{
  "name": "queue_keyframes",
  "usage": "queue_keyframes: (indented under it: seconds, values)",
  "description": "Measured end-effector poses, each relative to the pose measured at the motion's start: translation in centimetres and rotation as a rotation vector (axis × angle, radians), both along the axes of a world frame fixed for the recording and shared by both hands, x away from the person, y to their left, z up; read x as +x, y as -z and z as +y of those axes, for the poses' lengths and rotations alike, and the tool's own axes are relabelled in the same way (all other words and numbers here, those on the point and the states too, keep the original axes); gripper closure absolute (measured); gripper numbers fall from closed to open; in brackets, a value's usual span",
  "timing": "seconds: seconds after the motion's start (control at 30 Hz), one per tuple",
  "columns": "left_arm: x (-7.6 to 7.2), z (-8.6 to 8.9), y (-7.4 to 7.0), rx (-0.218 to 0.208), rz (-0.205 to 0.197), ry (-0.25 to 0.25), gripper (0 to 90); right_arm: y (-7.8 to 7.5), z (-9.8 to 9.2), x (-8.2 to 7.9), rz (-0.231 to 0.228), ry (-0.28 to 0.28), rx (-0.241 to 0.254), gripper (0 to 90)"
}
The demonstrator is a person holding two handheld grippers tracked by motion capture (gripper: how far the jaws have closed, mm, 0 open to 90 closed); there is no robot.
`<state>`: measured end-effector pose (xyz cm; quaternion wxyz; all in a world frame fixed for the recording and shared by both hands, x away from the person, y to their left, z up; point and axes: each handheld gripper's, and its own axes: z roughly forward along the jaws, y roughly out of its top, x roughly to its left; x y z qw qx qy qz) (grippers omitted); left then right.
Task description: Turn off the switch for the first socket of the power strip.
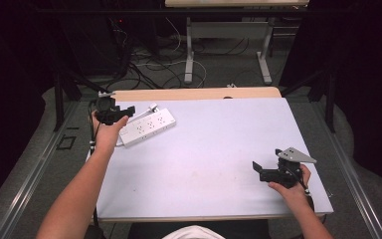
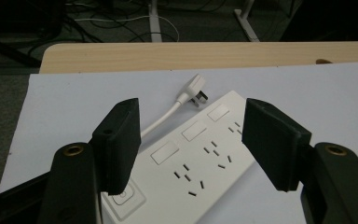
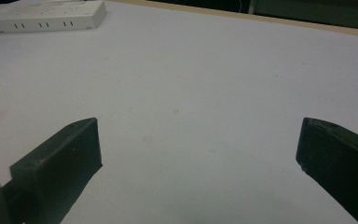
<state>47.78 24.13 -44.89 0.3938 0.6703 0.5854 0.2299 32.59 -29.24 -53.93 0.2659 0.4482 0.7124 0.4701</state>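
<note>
White plastic power strip (image 1: pixel 146 126) lies in the upper left of the high view, its long axis running from lower left up to the right, with its plug (image 2: pixel 196 90) beyond. My left gripper (image 1: pixel 115 112) is much the nearer, jaws parted astride the strip's switch end without pressing it. My right gripper (image 1: pixel 259 170) rests lower right, released and holding nothing. I see no containers.
</note>
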Motion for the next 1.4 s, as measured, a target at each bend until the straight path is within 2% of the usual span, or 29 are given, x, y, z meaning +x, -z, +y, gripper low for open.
queue_keyframes:
  seconds: [0.2, 0.23, 0.27, 0.43, 0.57, 0.67, 0.83, 0.87, 1.07, 1.1, 1.13, 1.23, 1.3, 1.33, 1.37, 1.4]
  values:
    - [0.6, 0.0, 0.2, -0.002, -0.014, -0.021, 38.8, 0.0, 0.0, 0.0, 0.0, -0.002, -0.002, 0.0]
    - [0.6, 0.1, 0.1, 0.001, -0.004, -0.019, 38.8, 0.0, 0.0, 0.0, 0.0, -0.002, -0.002, 0.0]
    - [0.8, 0.0, 0.3, -0.008, -0.018, -0.028, 40.2, 0.0, 0.0, 0.1, 0.0, -0.003, -0.001, 0.0]
    - [1.2, 0.2, 0.4, -0.011, 0.007, -0.034, 43.2, 0.0, 0.0, 0.1, -0.002, -0.003, -0.001, 0.0]
    - [1.6, 0.2, 0.9, -0.048, 0.009, -0.042, 44.0, 0.1, 0.0, 0.1, -0.001, -0.003, 0.0, 0.0]
    - [1.9, 0.3, 1.2, -0.041, 0.018, -0.053, 44.7, 0.1, 0.0, 0.1, 0.003, -0.002, -0.005, 0.0]
    - [2.3, 0.6, 1.5, -0.05, 0.048, -0.055, 48.1, 0.1, 0.1, 0.0, 0.011, -0.002, -0.005, 0.0]
    - [2.4, 0.6, 1.7, -0.054, 0.044, -0.064, 49.2, 0.1, 0.1, 0.1, 0.011, -0.002, -0.005, 0.0]
    - [2.9, 1.1, 2.3, -0.075, 0.101, -0.069, 51.7, 0.1, 0.1, 0.1, 0.006, -0.005, -0.006, 0.0]
    - [3.0, 1.1, 2.5, -0.078, 0.096, -0.082, 51.7, 0.1, 0.0, 0.1, 0.009, -0.004, -0.01, 0.0]
    - [3.1, 1.2, 2.5, -0.071, 0.116, -0.074, 53.1, 0.1, 0.1, 0.1, 0.005, -0.003, -0.006, 0.0]
    - [3.3, 1.4, 2.8, -0.066, 0.123, -0.081, 55.1, 0.2, 0.1, 0.2, 0.0, -0.002, -0.001, 0.0]
    - [3.4, 1.4, 2.9, -0.078, 0.142, -0.091, 58.6, 0.1, 0.1, 0.1, 0.017, 0.0, -0.001, 0.0]
    - [3.4, 1.4, 3.0, -0.079, 0.138, -0.095, 58.6, 0.1, 0.1, 0.1, 0.017, 0.0, -0.001, 0.0]
    - [3.5, 1.6, 3.1, -0.071, 0.149, -0.084, 59.8, 0.1, 0.1, 0.1, 0.019, 0.0, -0.002, 0.0]
    - [3.5, 1.5, 3.1, -0.089, 0.156, -0.086, 62.6, 0.2, 0.2, 0.2, 0.013, -0.004, 0.004, 0.0]
